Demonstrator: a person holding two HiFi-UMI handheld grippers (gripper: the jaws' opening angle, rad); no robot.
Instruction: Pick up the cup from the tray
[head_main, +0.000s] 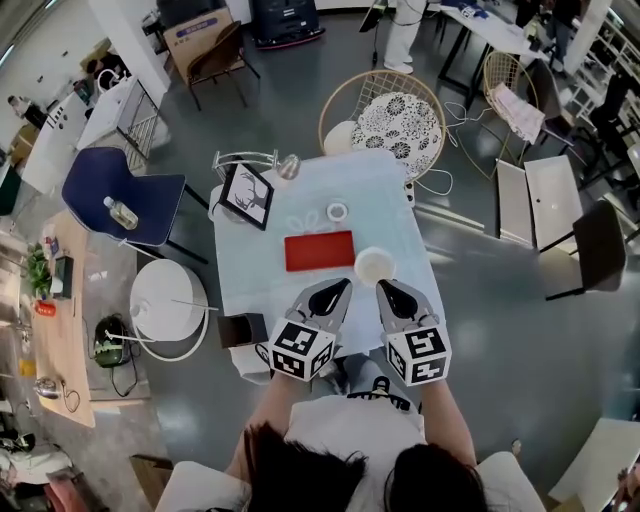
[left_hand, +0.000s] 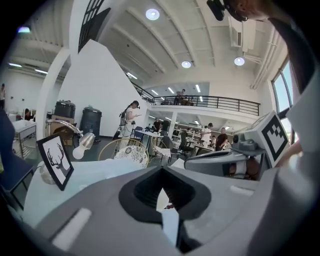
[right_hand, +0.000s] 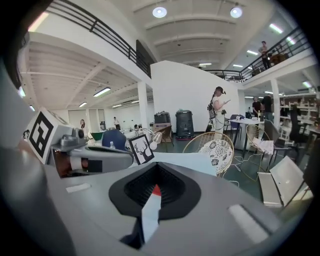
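Observation:
A white cup (head_main: 374, 266) stands on the pale blue tablecloth, right beside the right edge of the flat red tray (head_main: 319, 250). Both grippers hover side by side over the table's near edge, pointing away from me. My left gripper (head_main: 343, 284) is just short of the tray's near right corner, its jaws together with nothing in them (left_hand: 161, 189). My right gripper (head_main: 381, 287) sits just in front of the cup, jaws closed and holding nothing (right_hand: 151, 194). A sliver of the red tray (right_hand: 156, 190) shows past its tips. Neither gripper view shows the cup.
On the table (head_main: 390, 200) stand a framed deer picture (head_main: 247, 195), a small lamp (head_main: 287, 168) and a white tape roll (head_main: 338, 212). A wicker chair (head_main: 395, 120) is behind the table, a blue chair (head_main: 120, 190) and a white round stool (head_main: 168, 300) are to its left.

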